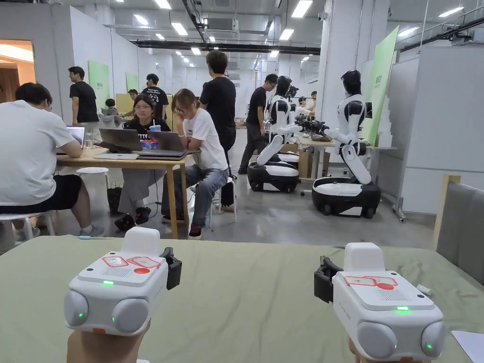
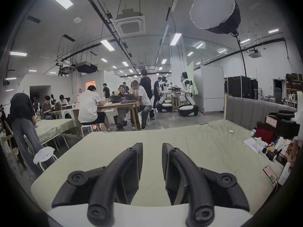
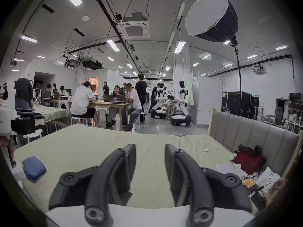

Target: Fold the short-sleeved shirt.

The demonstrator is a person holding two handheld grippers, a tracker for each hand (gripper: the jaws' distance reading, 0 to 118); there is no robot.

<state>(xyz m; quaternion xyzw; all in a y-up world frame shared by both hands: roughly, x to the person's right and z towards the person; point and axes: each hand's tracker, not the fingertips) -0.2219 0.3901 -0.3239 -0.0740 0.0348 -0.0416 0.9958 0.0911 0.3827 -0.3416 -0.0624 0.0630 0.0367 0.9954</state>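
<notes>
Left gripper (image 2: 152, 150): white-bodied handheld unit with black curved jaws, held level above the bed; jaws stand parted with a clear gap, nothing between them.
Right gripper (image 3: 150, 151): same white and black build, raised over the bed well apart from the left one; jaws likewise apart and empty.
Shirt: a folded blue cloth bundle (image 3: 34, 168) lies near the bed's left edge in the right gripper view, away from both sets of jaws; whether it is the short-sleeved shirt I cannot tell.
Bed: wide mattress under a pale green sheet (image 1: 246, 293), lightly creased, with a grey padded headboard (image 3: 252, 132) along its right side.
Clutter: dark red bag (image 3: 247, 160) and white papers (image 3: 223, 167) by the headboard.
Background: people at a wooden table (image 1: 127, 164) with laptops; two white and black humanoid robots (image 1: 350, 142) on wheeled bases.
</notes>
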